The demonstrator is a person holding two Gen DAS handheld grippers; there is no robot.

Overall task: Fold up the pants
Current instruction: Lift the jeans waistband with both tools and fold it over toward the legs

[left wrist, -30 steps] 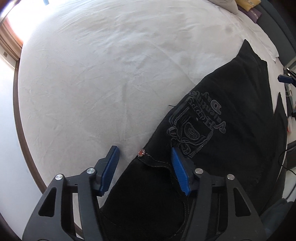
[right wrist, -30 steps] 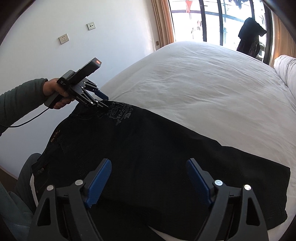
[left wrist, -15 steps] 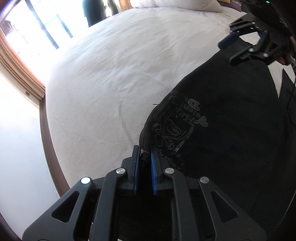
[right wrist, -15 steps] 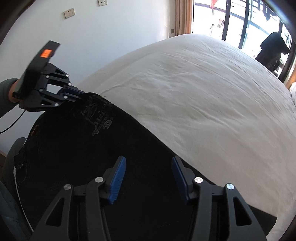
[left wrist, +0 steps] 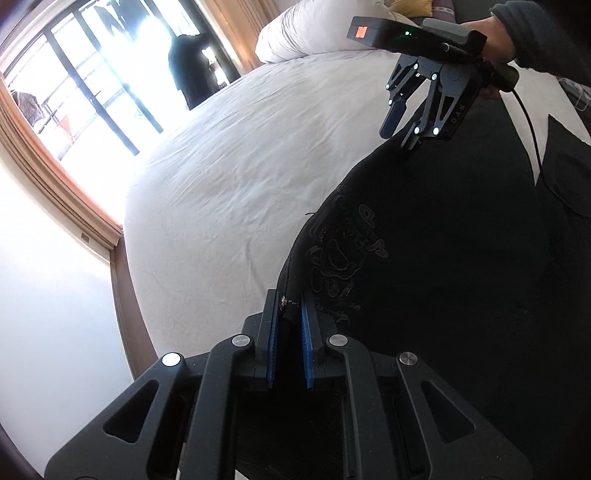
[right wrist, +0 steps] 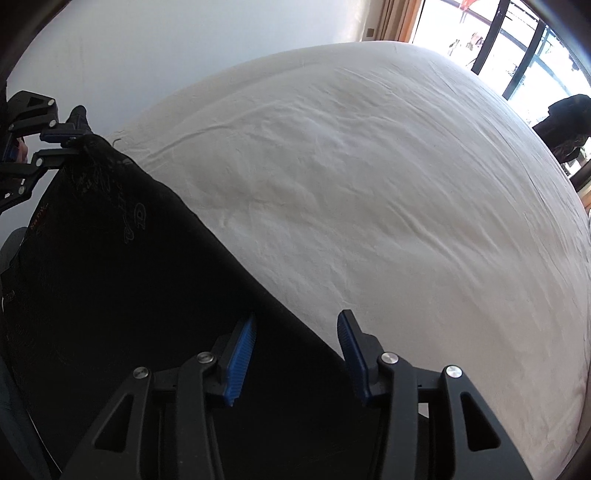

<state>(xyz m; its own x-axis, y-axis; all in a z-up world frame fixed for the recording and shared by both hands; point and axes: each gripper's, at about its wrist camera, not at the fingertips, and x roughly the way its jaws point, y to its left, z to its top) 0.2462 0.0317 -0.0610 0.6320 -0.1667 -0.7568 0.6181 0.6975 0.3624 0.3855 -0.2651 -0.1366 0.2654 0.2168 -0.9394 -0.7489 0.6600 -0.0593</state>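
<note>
Two claws: left claw [left wrist: 289,325] clamped on pants [left wrist: 461,266], right claw [right wrist: 295,350] apart.

Black linkage frames with silver screws, ribbed blue fingers [right wrist: 242,356], an orange-lit housing, dark sleeve [left wrist: 535,33].

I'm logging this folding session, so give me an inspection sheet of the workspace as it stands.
Surface: white bed sheet, lightly wrinkled.
Job's things: black pants, printed design facing up, waist corner pinched.
Clutter: pillow at the far end of the bed.
Grippers: left gripper shut on the pants' edge; right gripper open, straddling the pants' edge.
Cables: black cable trailing from the right gripper.
Surroundings: window, curtain, white wall.
</note>
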